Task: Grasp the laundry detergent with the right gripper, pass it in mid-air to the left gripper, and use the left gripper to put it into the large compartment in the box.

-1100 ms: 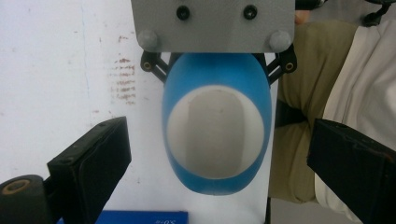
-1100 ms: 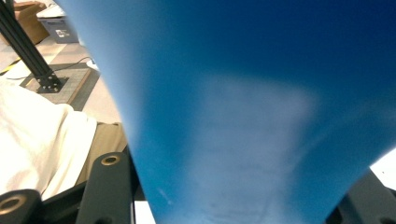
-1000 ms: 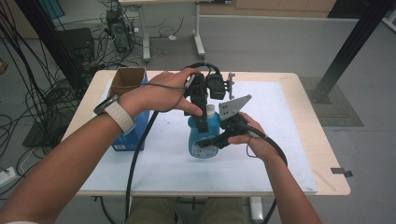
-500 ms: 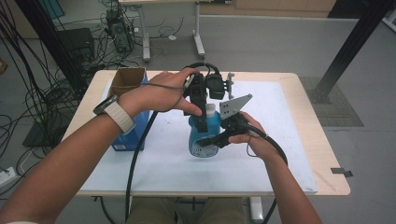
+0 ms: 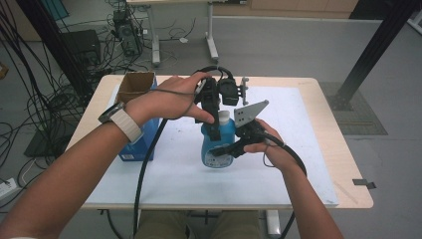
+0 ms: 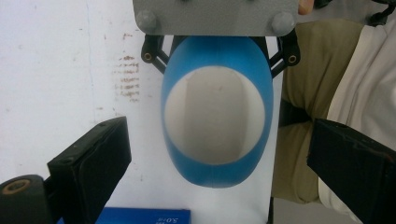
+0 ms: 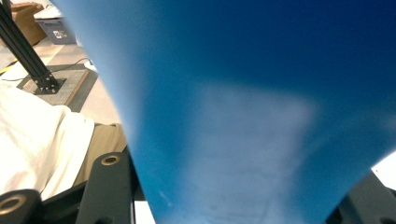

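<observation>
Standing upright: blue bottle (image 5: 219,144) w/ white cap, pale label.

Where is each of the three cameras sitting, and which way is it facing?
High view: above the person's side of the table, looking forward and down; both forearms, the left gripper and the right gripper meet at the blue bottle.
Left gripper view: straight down onto the bottle's white cap, between its open black jaws.
Right gripper view: pressed close against the bottle's blue side; its jaws flank it.
Shared: all three show the bottle.
</observation>
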Available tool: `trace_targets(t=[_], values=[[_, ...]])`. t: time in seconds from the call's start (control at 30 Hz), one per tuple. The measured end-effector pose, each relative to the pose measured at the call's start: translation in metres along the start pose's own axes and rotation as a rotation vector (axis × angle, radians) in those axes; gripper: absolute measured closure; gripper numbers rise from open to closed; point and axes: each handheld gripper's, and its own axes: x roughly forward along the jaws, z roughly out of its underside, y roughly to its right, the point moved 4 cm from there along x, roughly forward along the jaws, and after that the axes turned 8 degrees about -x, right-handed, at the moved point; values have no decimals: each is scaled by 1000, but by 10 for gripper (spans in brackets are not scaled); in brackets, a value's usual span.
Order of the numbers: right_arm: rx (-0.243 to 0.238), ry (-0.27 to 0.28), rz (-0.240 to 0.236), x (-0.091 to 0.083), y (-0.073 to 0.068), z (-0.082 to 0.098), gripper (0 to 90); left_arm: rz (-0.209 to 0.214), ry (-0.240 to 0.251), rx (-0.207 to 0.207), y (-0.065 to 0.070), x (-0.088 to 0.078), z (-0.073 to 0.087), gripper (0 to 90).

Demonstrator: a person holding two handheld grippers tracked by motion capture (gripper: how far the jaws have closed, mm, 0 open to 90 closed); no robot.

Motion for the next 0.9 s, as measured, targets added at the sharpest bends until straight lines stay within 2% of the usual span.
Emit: trace_targets(t=[0.9], values=[[1, 2, 2, -1, 1, -1, 432, -3, 0, -6, 0, -1, 2, 68]])
